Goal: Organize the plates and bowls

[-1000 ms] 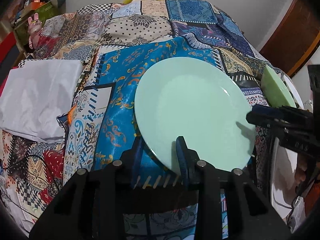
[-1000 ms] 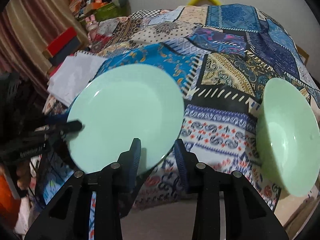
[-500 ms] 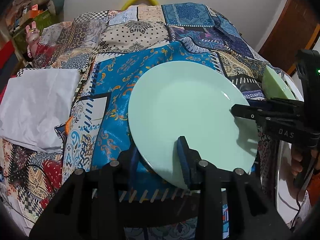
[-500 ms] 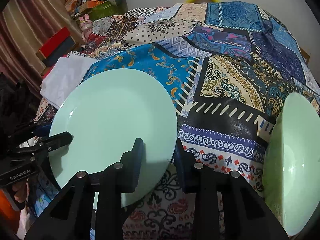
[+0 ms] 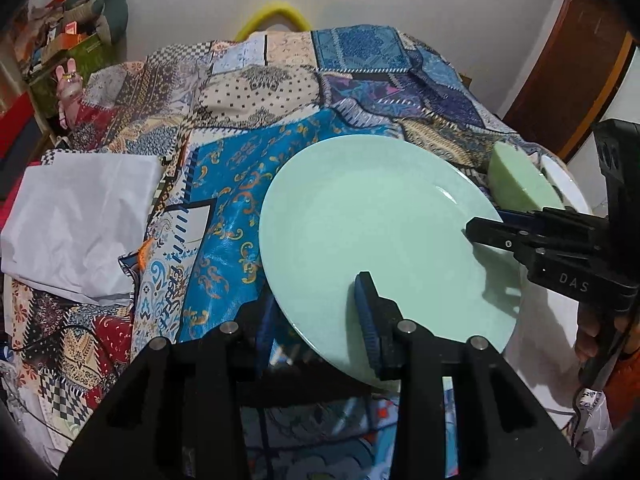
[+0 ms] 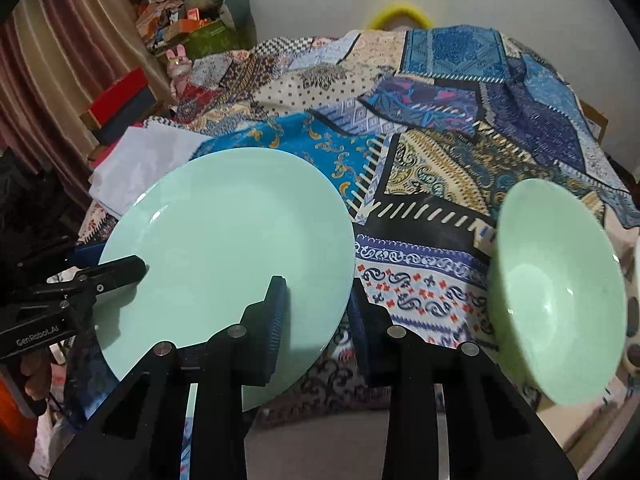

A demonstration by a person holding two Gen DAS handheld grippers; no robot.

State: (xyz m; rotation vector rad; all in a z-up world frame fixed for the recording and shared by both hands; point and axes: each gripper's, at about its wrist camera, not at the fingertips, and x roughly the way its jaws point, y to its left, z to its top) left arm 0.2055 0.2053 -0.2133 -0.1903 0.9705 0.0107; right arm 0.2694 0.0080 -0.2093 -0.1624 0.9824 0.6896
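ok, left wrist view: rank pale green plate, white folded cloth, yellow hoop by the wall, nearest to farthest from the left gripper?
1. Pale green plate, rim between the left gripper fingers.
2. White folded cloth, far left.
3. Yellow hoop, behind the table.

A pale green plate (image 5: 380,232), smooth and glossy like glazed ceramic or melamine, catches soft highlights along its rim, as does a matching green bowl (image 6: 556,292) with the same slick finish. Beneath them spreads a patchwork cloth (image 6: 460,120) of printed fabric, its blue panel carrying a satin sheen while the other patches look matt. A crumpled white sheet (image 5: 80,216), paper or thin plastic, lies creased at one side. The left gripper (image 5: 320,320) and right gripper (image 6: 316,316) are matt black plastic with bright metal pins and ribbed blue rubbery pads.
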